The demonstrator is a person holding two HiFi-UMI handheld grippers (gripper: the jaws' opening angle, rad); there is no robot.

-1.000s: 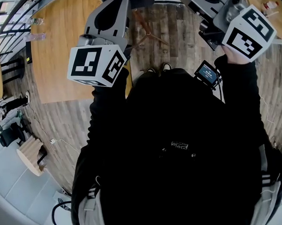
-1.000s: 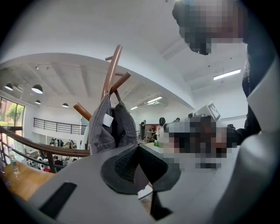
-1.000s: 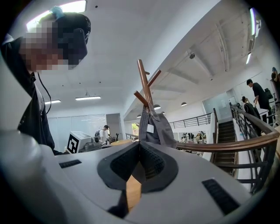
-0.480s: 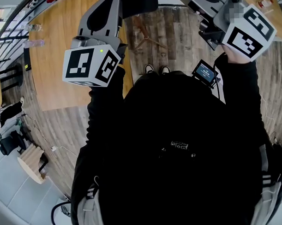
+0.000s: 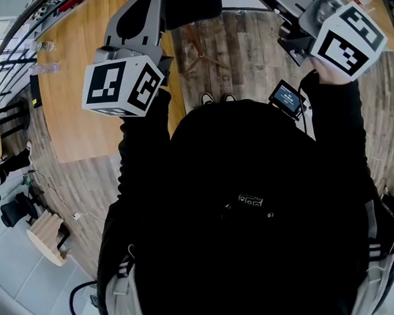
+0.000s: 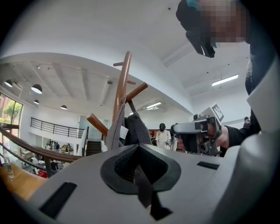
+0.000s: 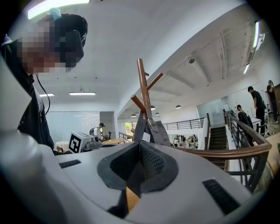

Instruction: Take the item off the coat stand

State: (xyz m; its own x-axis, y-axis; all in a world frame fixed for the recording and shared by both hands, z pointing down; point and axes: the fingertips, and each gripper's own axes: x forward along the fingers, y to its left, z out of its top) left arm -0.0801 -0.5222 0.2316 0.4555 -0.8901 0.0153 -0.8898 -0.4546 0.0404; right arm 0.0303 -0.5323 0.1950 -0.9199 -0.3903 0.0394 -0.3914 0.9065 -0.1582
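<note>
A dark grey bag hangs among the pegs of a brown wooden coat stand. My left gripper is shut, and a dark strap of the bag runs out between its jaws. From the other side, the bag hangs below the stand's pole. My right gripper is also shut, with dark strap fabric pinched in its seam. In the head view both grippers are raised at the top edge, the left gripper beside the dark bag, and the stand's feet are on the floor below.
A long wooden table stands at the left, with bottles at its far end. A curved railing and stairs lie to the right of the stand. People stand in the distance. A small screen sits on the right sleeve.
Both grippers have risen slightly, the left one also shifting left in the head view. More of the dark bag shows at the top edge. Both sets of jaws stayed shut.
</note>
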